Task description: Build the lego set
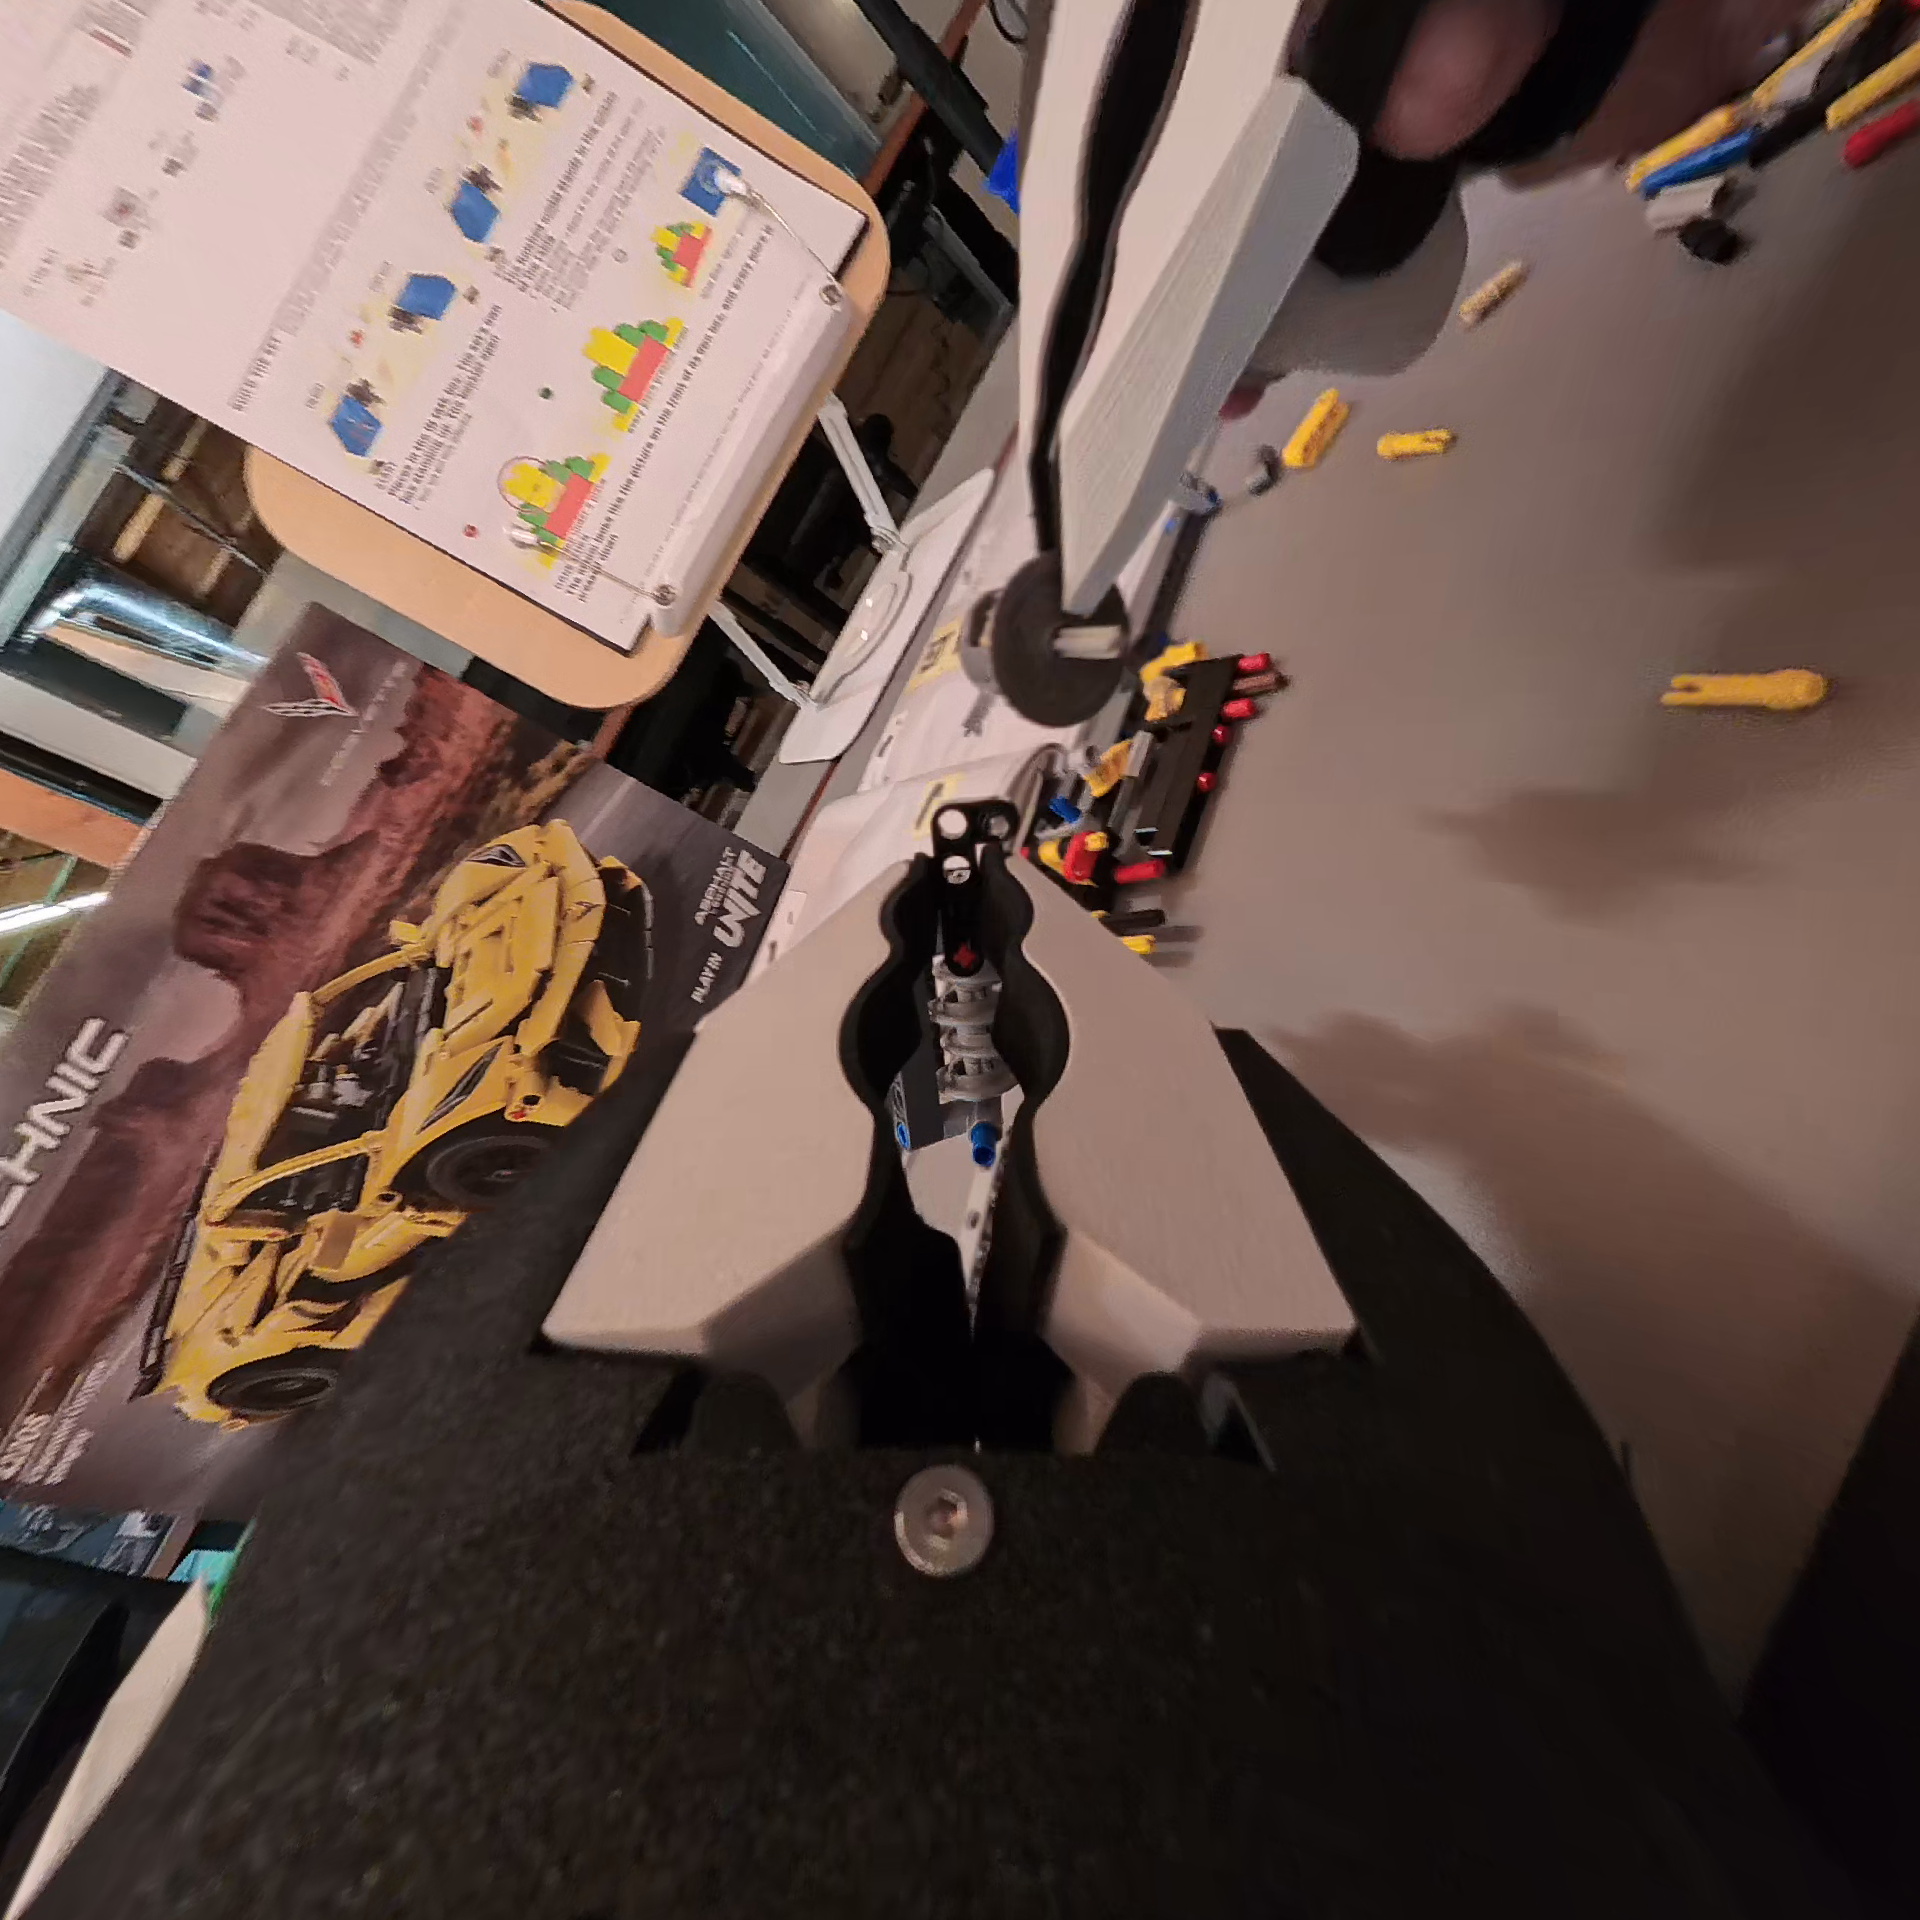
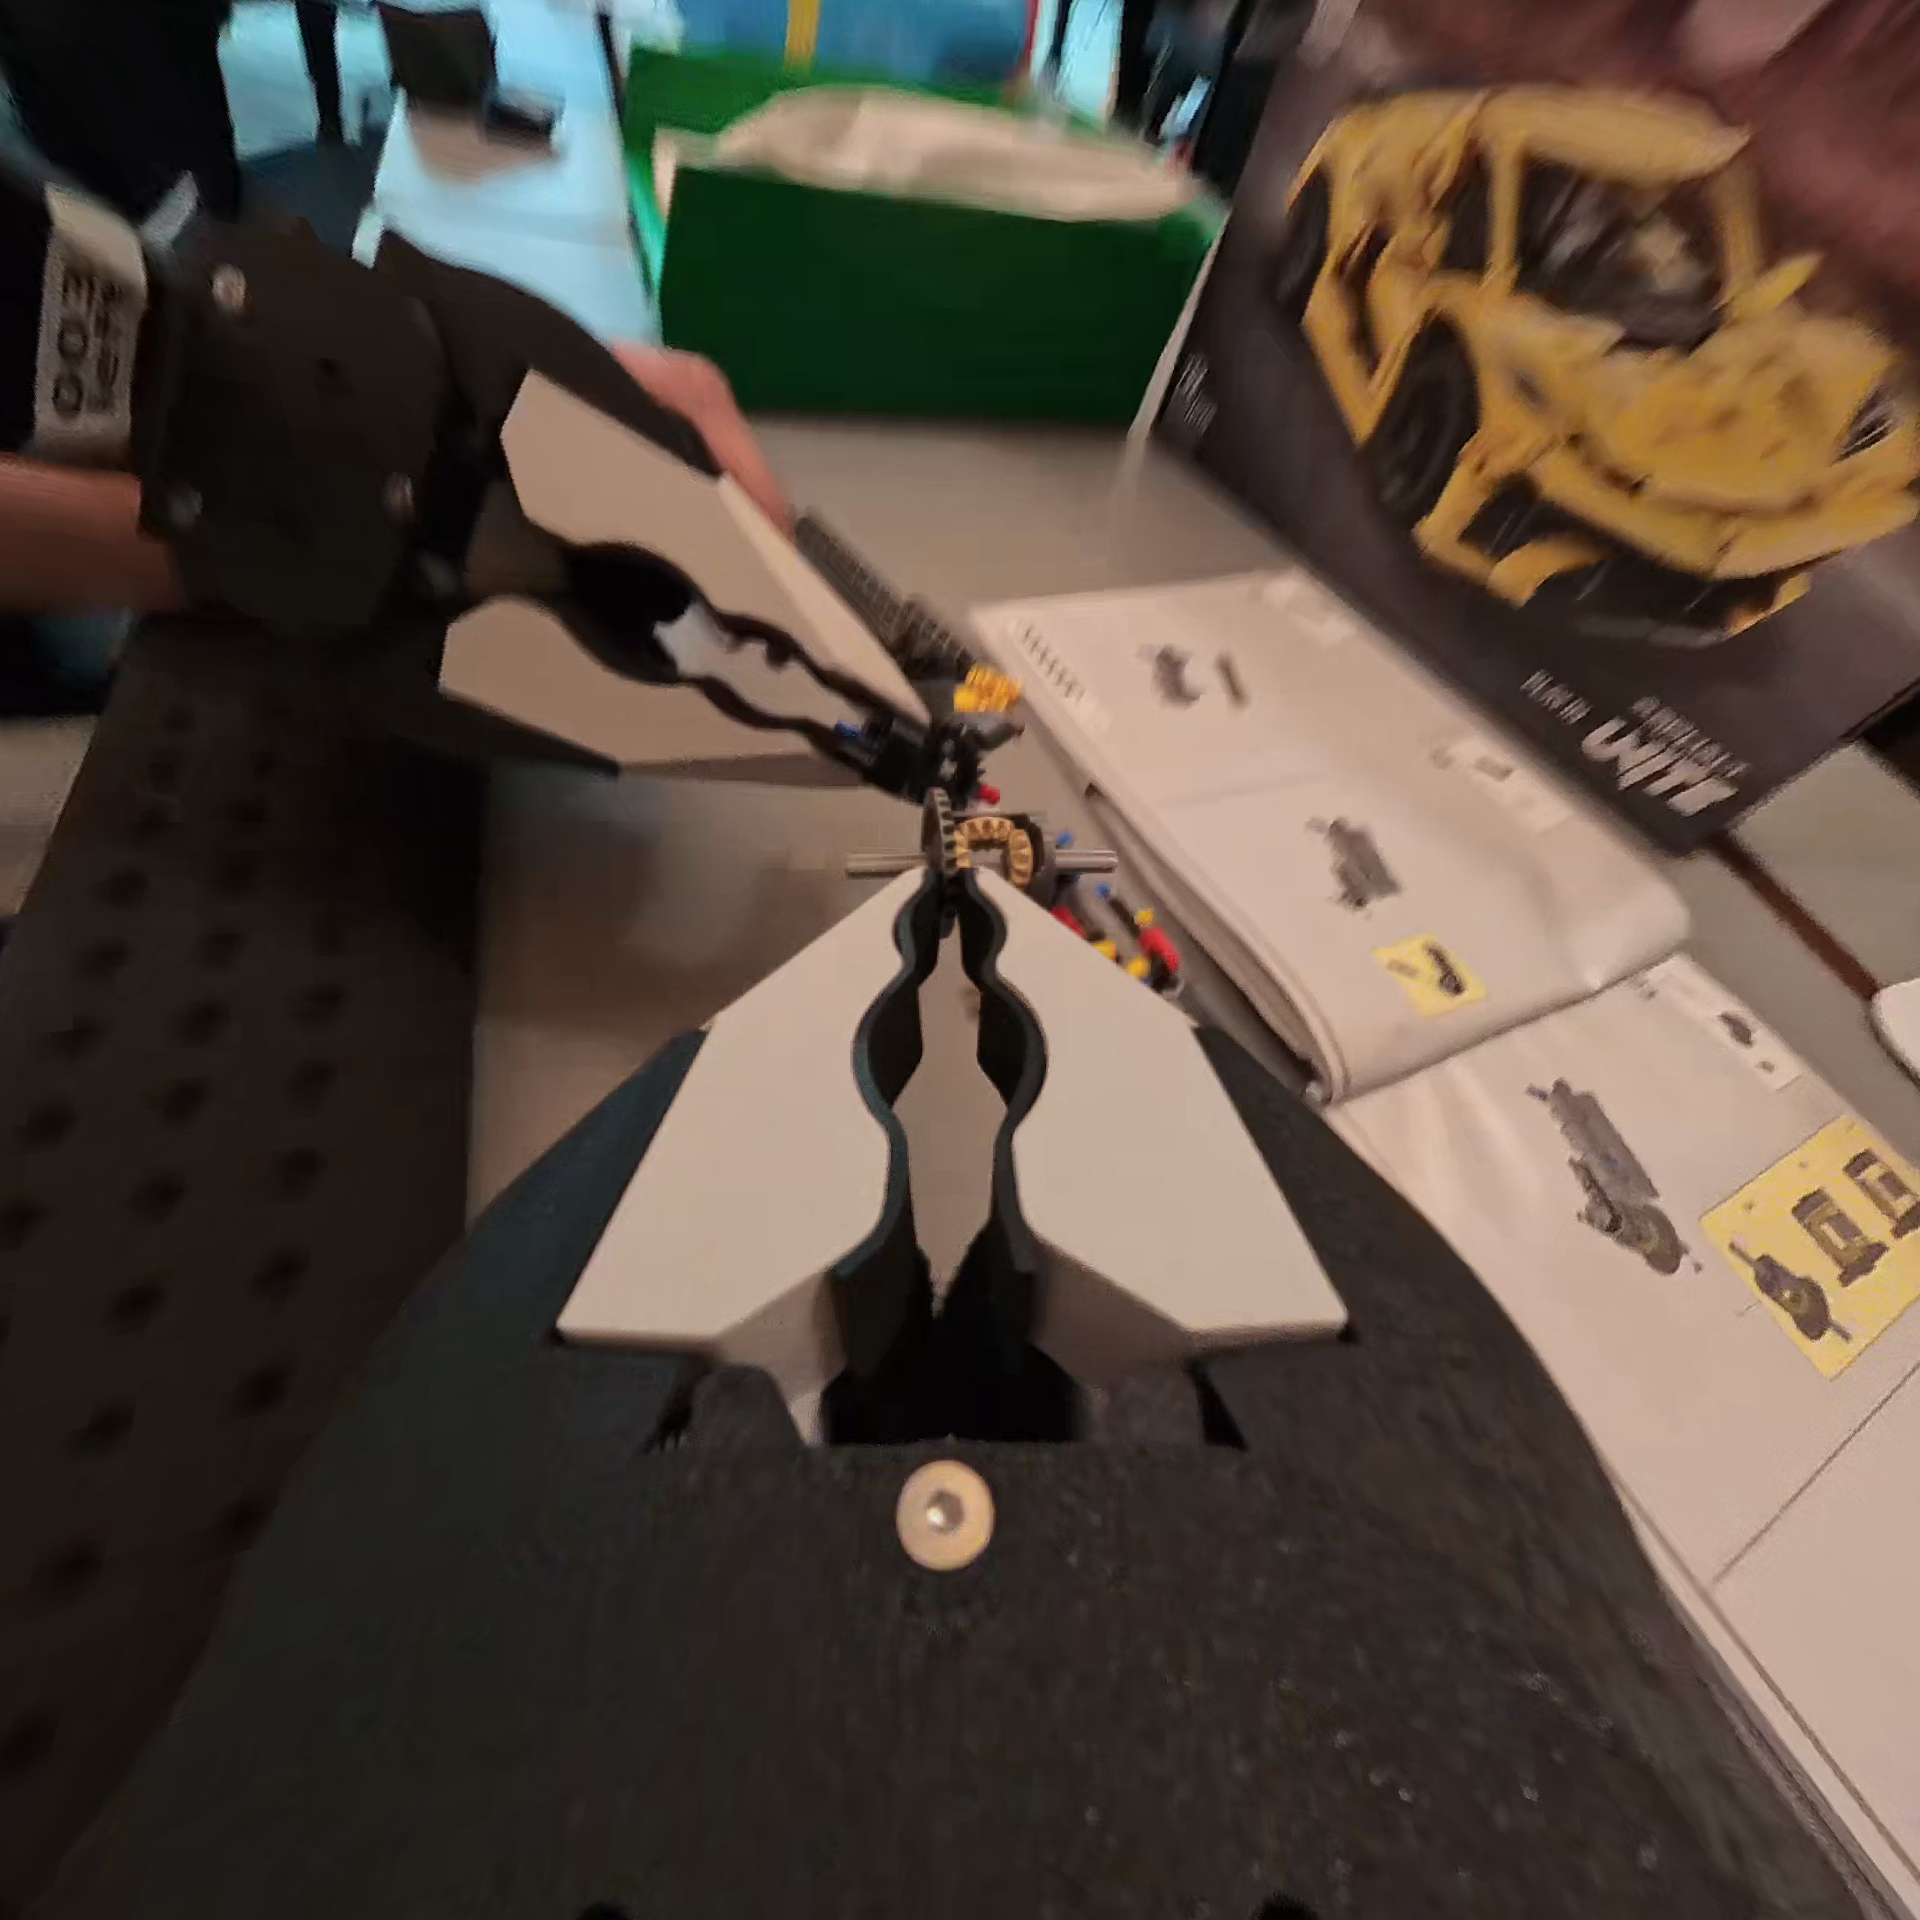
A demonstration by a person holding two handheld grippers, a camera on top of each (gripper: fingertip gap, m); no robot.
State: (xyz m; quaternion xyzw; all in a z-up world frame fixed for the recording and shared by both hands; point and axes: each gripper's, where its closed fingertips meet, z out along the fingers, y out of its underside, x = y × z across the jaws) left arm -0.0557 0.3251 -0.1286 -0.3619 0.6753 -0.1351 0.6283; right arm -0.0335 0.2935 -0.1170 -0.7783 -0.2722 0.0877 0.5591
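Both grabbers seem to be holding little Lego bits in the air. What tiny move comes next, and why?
Probably ease the right gripper, shut on the gear assembly, up toward the black assembly held by the left gripper: the two pieces sit nearly touching, seemingly lined up for joining.

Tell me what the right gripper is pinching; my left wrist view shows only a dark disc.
Observer: A gear assembly with tan teeth on a grey axle, clamped at the right gripper's tips.
Operator: Place my left gripper against it.
Observer: The left gripper, shut on its black piece, ends just above the gears; contact is unclear.
Operator: Report the booklet.
Observer: The instruction booklet lies open right of both grippers.
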